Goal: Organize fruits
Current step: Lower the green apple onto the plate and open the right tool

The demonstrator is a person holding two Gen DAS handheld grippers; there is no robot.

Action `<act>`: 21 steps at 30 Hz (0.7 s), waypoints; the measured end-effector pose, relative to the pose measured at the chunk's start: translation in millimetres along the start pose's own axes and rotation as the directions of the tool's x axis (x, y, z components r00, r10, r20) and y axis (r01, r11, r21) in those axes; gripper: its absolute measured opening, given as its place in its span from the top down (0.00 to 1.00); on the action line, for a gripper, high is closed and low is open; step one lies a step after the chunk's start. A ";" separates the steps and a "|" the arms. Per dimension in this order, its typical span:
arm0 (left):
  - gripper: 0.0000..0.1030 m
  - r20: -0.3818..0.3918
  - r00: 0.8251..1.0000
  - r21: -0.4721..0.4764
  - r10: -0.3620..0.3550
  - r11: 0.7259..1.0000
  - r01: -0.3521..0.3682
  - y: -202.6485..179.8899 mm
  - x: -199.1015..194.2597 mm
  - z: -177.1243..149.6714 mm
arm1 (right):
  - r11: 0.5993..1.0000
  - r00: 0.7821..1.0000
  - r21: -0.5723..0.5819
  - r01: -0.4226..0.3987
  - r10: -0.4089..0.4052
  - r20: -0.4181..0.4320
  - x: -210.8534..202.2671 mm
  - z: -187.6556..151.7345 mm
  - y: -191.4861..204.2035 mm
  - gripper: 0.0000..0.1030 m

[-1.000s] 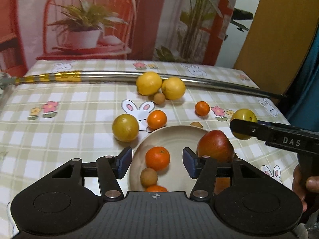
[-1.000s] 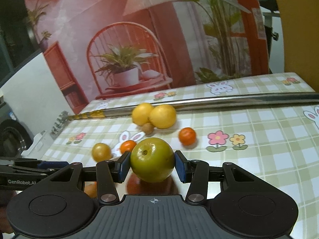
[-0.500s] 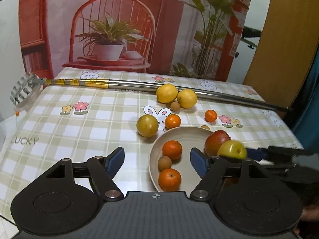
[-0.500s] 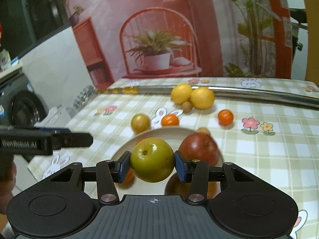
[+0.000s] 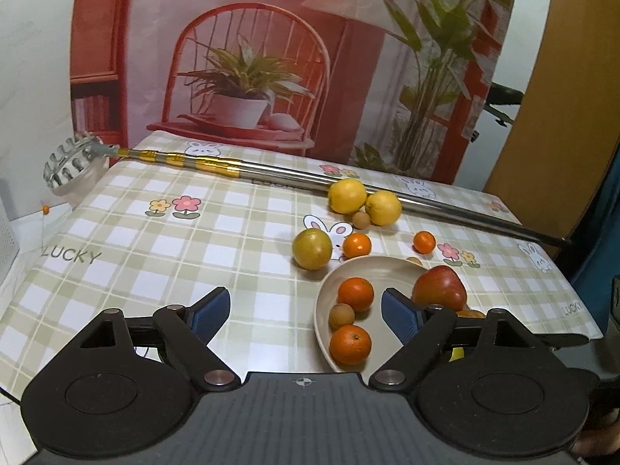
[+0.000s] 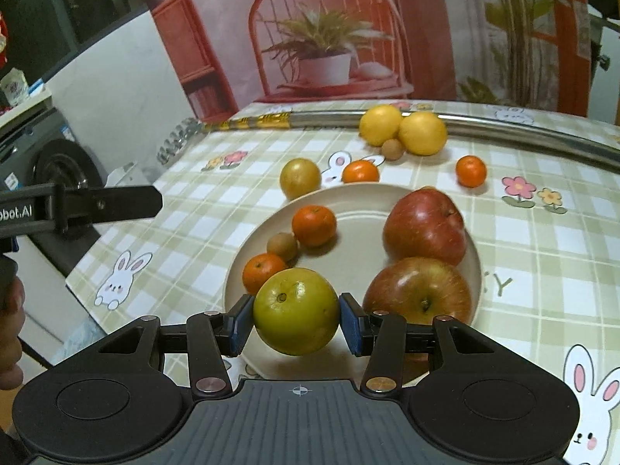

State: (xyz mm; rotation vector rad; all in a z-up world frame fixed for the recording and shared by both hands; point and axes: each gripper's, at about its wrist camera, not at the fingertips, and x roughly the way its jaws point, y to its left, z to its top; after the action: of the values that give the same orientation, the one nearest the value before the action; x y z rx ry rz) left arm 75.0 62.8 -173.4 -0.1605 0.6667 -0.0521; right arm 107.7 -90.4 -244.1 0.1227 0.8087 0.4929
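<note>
My right gripper [image 6: 296, 319] is shut on a yellow-green fruit [image 6: 296, 310], held just above the near rim of the beige plate [image 6: 356, 228]. On the plate lie two red apples [image 6: 424, 226], two tangerines [image 6: 314, 224] and a small brown fruit [image 6: 283, 246]. My left gripper [image 5: 306, 312] is open and holds nothing, over the tablecloth at the plate's [image 5: 372, 267] left edge. Loose on the cloth are another yellow-green fruit [image 5: 312, 248], two lemons [image 5: 347, 195], two tangerines [image 5: 356, 245] and a brown fruit [image 5: 361, 219].
A long metal pole [image 5: 279, 174] with a gold-banded end lies across the far side of the table. The table's left edge [image 6: 116, 271] drops off near a washing machine [image 6: 58, 170]. A hand [image 6: 9, 333] holds the left gripper's handle.
My right gripper carried the yellow-green fruit from beside the plate to over its near rim. My left gripper drew back and left, and its jaws stand wider apart.
</note>
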 end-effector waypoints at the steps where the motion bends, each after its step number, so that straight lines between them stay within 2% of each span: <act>1: 0.15 0.000 1.000 -0.002 0.002 1.000 -0.002 0.4 0.2 0.1 | 1.000 1.000 0.000 -0.002 0.002 -0.008 1.8 -0.2 -0.1 0.58; 9: 0.15 -0.023 1.000 0.009 -0.001 1.000 0.001 -3.0 6.6 -0.5 | 1.000 0.998 -0.020 -0.002 0.001 -0.055 10.2 -3.6 0.9 0.58; 15: 0.15 -0.038 0.999 -0.001 0.006 1.000 -0.006 -1.2 10.2 -0.3 | 1.000 0.994 0.010 0.002 -0.001 -0.106 16.9 -7.2 -3.1 0.58; 21: 0.15 -0.043 0.999 0.004 0.003 1.000 -0.003 -2.9 9.9 -0.2 | 1.000 0.994 0.031 0.007 -0.004 -0.113 16.2 -8.5 -6.4 0.58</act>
State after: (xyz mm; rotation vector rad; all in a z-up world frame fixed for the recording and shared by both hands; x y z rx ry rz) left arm 82.6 58.9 -179.2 -0.1549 0.7094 -0.0537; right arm 113.5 -89.1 -262.6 0.1220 0.9277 0.4855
